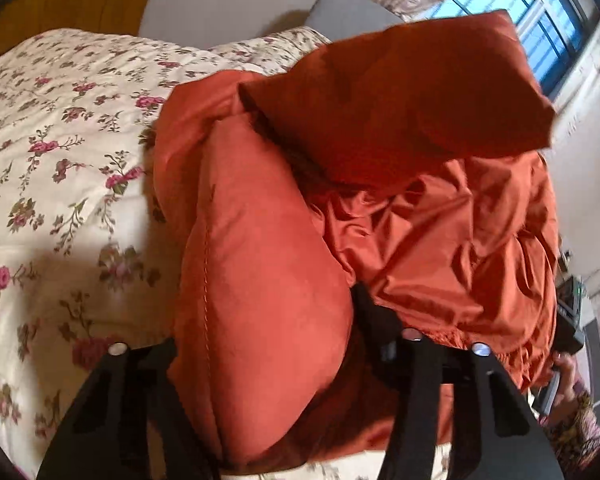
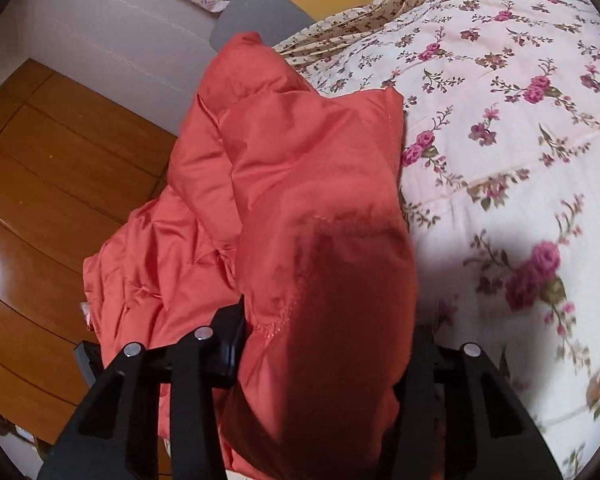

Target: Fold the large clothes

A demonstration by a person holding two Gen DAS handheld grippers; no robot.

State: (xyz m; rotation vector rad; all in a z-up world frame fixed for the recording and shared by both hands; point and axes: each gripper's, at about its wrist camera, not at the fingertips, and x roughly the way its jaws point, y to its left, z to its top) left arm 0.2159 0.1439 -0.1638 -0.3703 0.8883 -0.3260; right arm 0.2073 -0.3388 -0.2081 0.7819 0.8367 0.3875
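- My left gripper (image 1: 260, 360) and right gripper (image 2: 320, 360) each clamp a puffy fold of the orange jacket (image 1: 420, 220), frame centre, on the floral bed (image 1: 60, 160);
- Risk: slick padding slips the jaws; fold collapses.

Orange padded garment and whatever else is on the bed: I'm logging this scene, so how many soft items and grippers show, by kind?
Orange padded garment: 1
Cream quilt with pink roses: 1
Grey cushion: 1
Black two-finger grippers, jaws closed on the garment: 2, left gripper, right gripper
Total: 5
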